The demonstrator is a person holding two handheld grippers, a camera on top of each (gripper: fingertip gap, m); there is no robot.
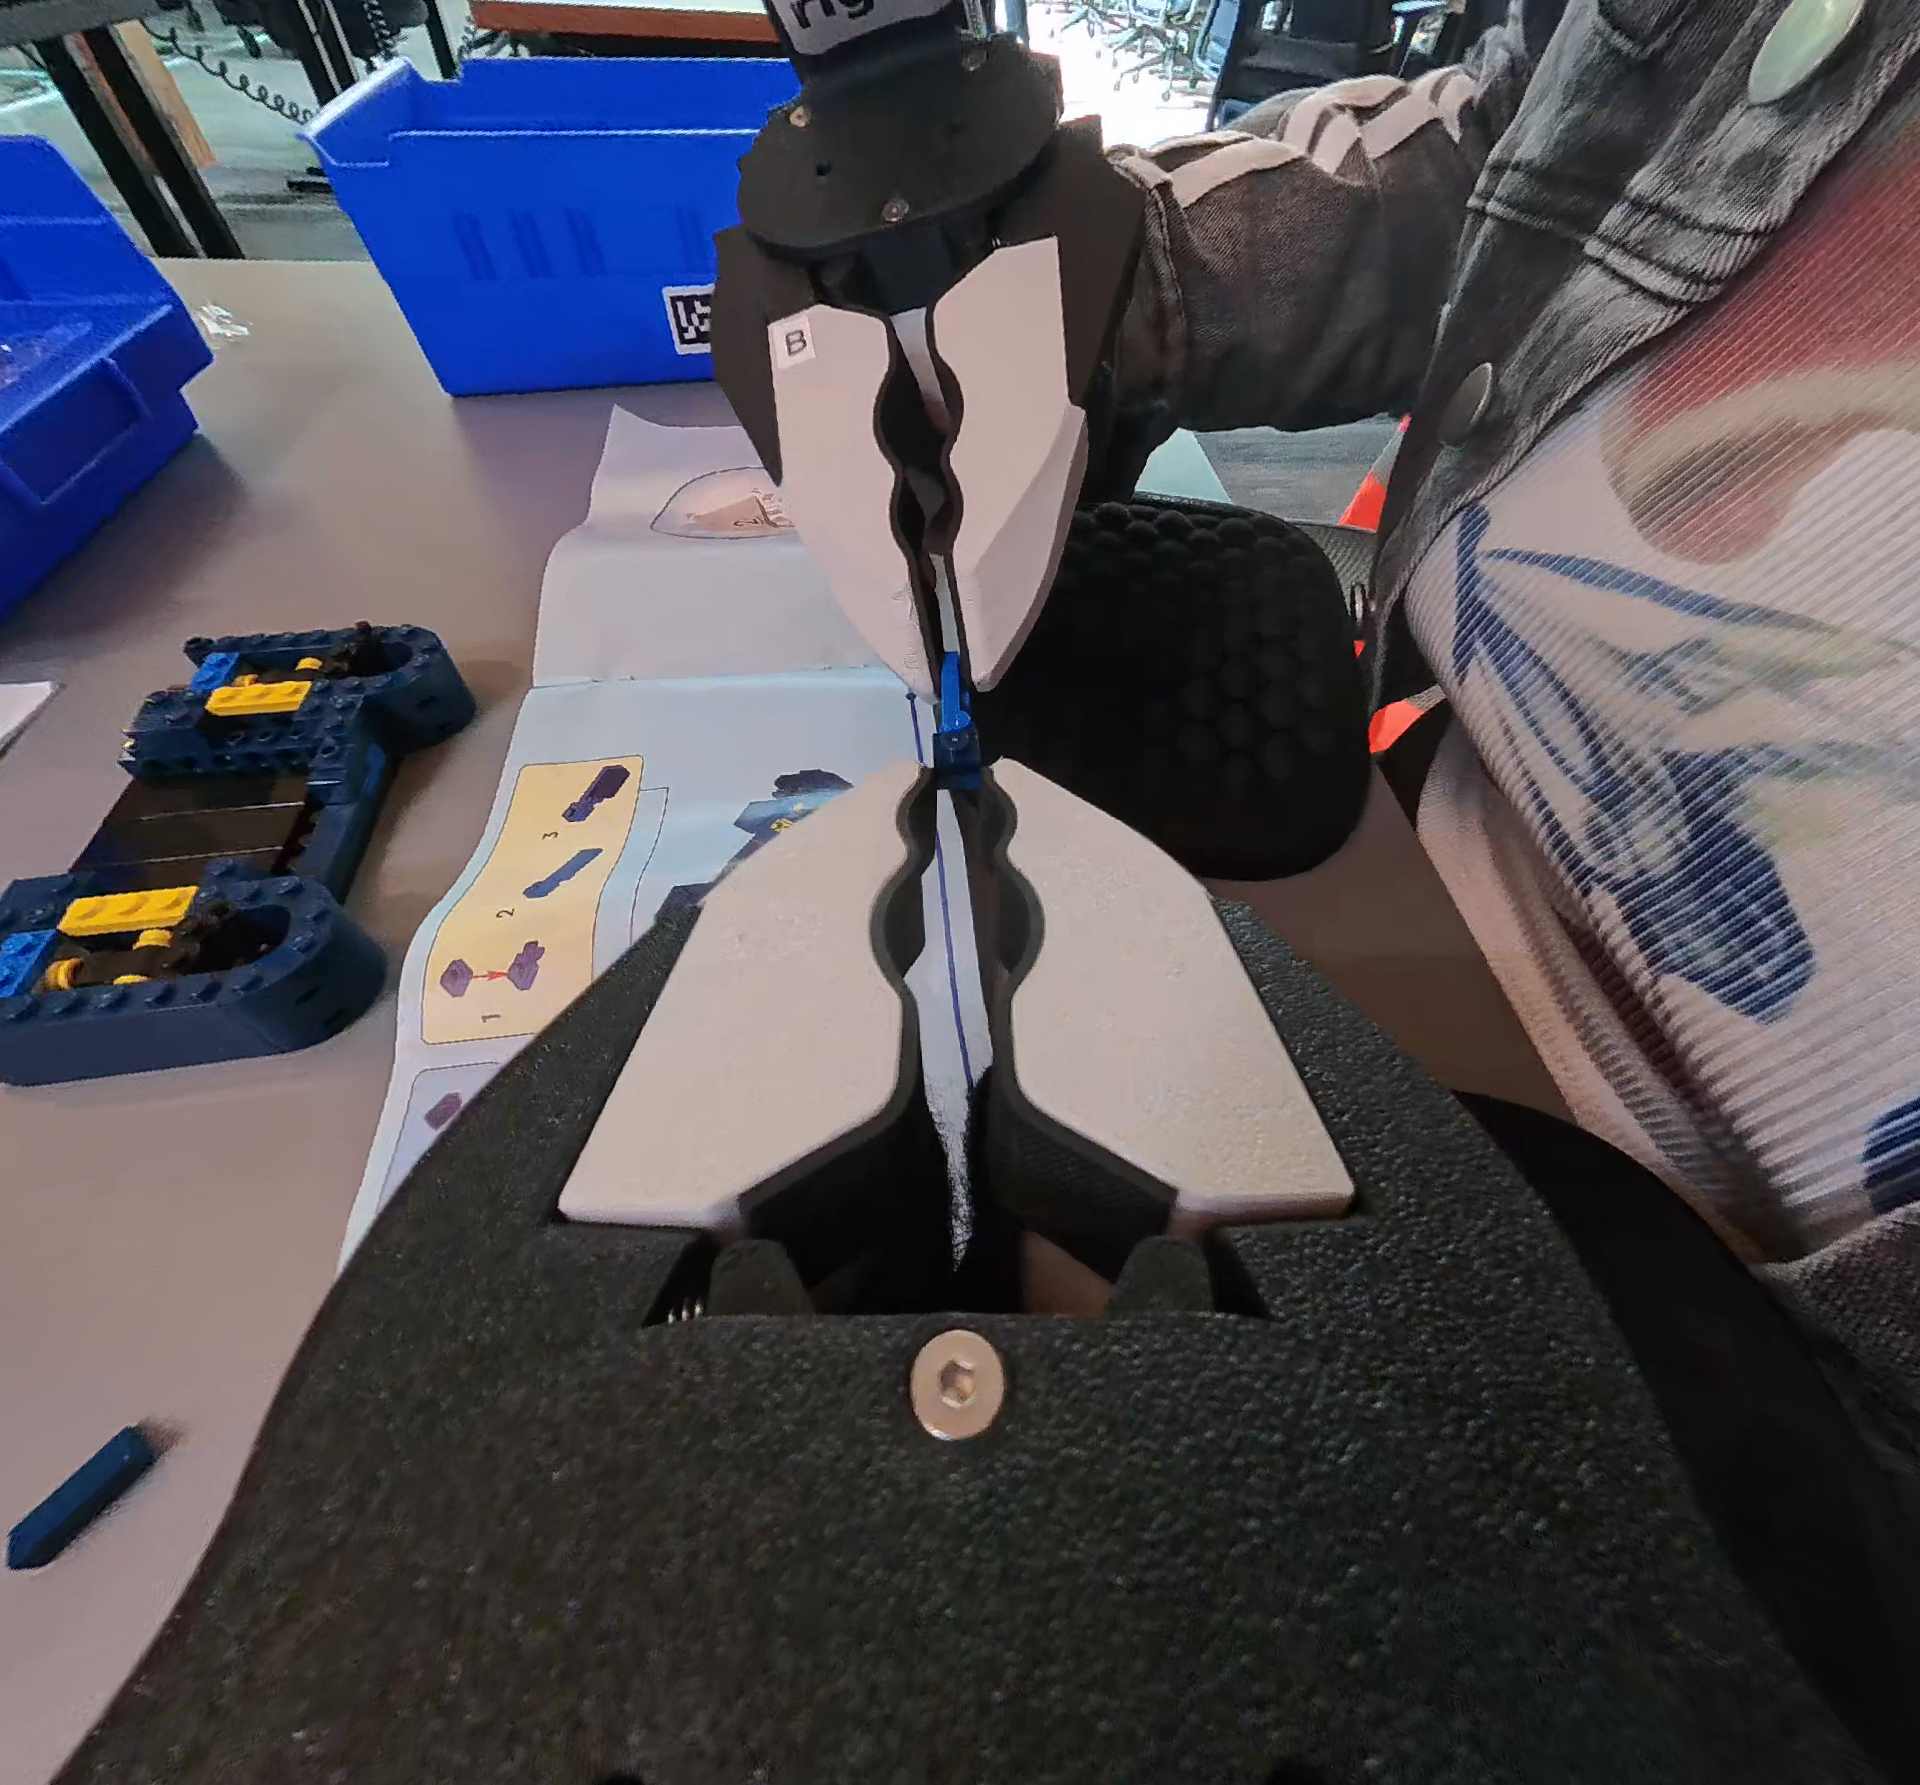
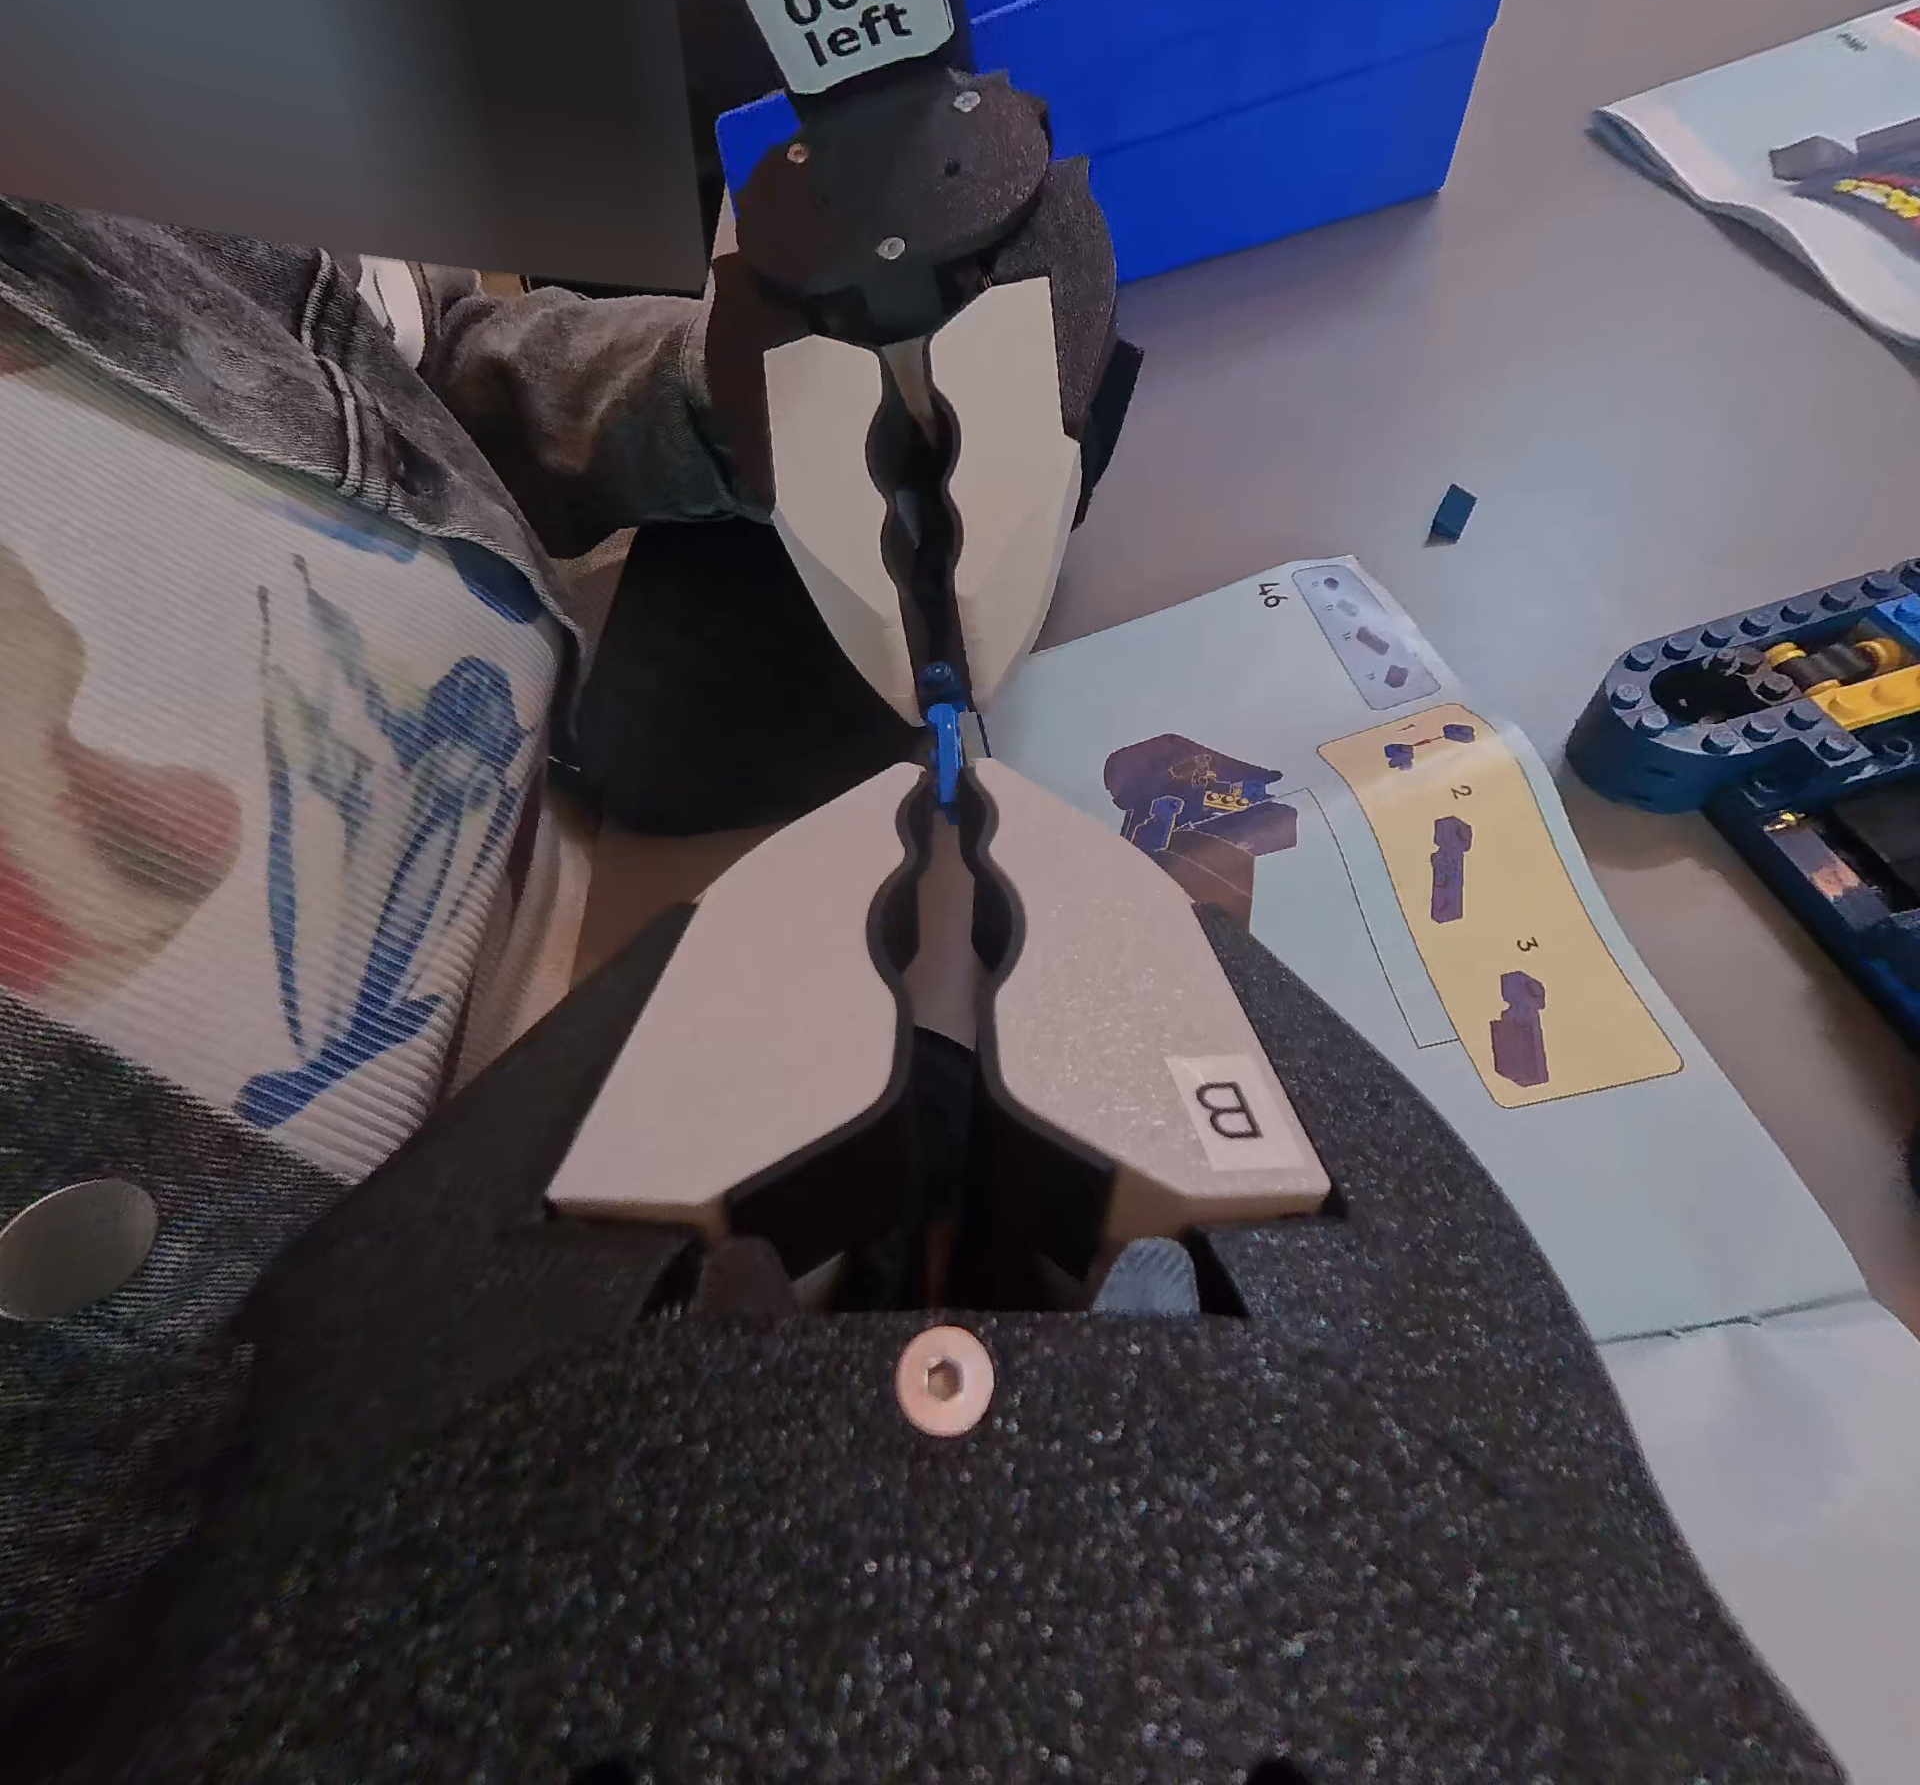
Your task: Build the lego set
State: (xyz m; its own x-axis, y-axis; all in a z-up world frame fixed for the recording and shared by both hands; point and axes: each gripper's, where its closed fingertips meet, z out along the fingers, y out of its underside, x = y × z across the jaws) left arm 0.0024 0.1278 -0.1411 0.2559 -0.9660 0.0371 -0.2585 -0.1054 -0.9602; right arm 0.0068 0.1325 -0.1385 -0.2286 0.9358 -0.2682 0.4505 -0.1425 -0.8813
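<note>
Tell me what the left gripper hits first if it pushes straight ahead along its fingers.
Probably the right gripper, tip to tip just ahead. The small blue pieces pinched between both grippers already bridge them; the left gripper has almost no free travel.

counter (image 2: 1351,405): grey, smooth
on it: two blue bins (image 1: 540,218); open instruction booklet (image 1: 665,738); second booklet (image 2: 1787,177); dark blue brick frame with yellow parts (image 1: 218,852); small loose dark blue piece (image 1: 78,1496)

- The blue bin (image 1: 540,218) walls off the bench's (image 1: 312,488) far side.
- The brick model (image 1: 208,852) blocks one side.
- A loose brick (image 1: 78,1496) lies apart on bare surface.
- The person's torso (image 1: 1662,800) closes the near edge.
- The open booklet (image 1: 644,800) lies flat.
</note>
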